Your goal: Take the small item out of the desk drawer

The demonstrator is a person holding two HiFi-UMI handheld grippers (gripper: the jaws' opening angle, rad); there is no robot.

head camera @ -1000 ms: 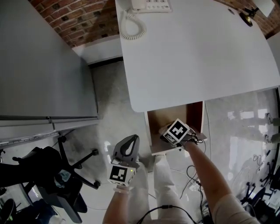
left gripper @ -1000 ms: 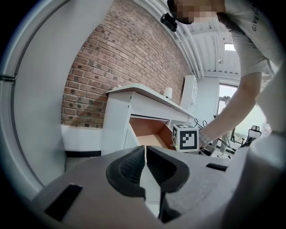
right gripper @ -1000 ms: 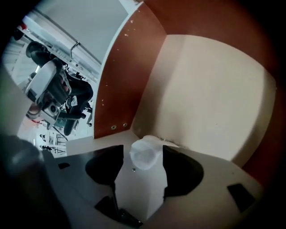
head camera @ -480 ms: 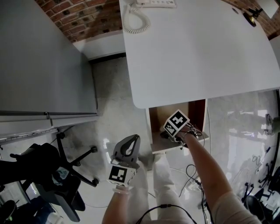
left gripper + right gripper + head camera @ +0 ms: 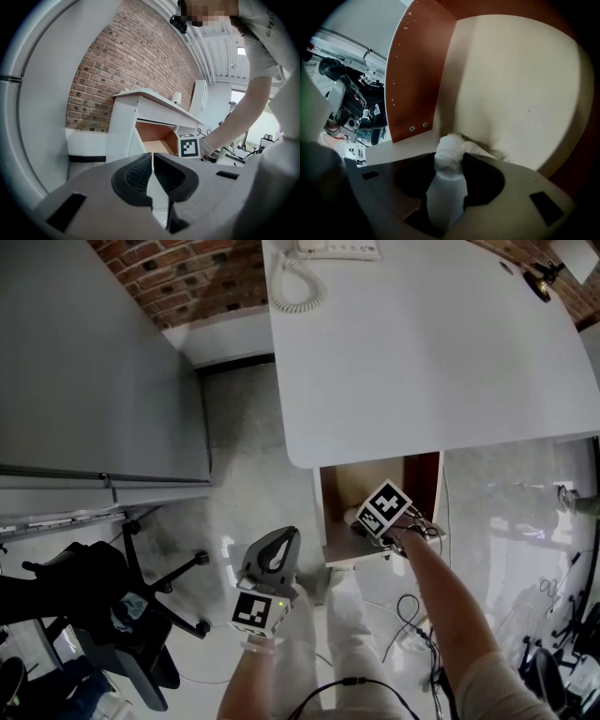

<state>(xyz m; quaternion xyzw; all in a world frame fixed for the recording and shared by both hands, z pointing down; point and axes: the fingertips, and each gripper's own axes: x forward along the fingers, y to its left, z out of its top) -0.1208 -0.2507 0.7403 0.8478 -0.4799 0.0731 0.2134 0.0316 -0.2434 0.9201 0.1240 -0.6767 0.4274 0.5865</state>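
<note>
The desk drawer (image 5: 339, 491) stands pulled out under the white desk (image 5: 422, 352), its pale floor (image 5: 515, 93) and brown side wall in the right gripper view. My right gripper (image 5: 364, 521) reaches down into it, near the front corner. Its jaws (image 5: 450, 161) are closing, with a small white item (image 5: 449, 183) between them, both pads touching it. The item's top end sticks out past the fingertips. My left gripper (image 5: 273, 551) hangs over the floor left of the drawer, jaws (image 5: 153, 171) shut on nothing. From there the open drawer (image 5: 157, 140) and the right gripper's marker cube (image 5: 188, 146) show.
A telephone with a coiled cord (image 5: 295, 292) sits at the desk's far edge. A grey cabinet (image 5: 94, 381) fills the left side, with a black office chair (image 5: 122, 615) below it. Cables (image 5: 412, 615) lie on the floor beside my right arm.
My right gripper has gone a little deeper and to the right inside the drawer. The left gripper has stayed where it was.
</note>
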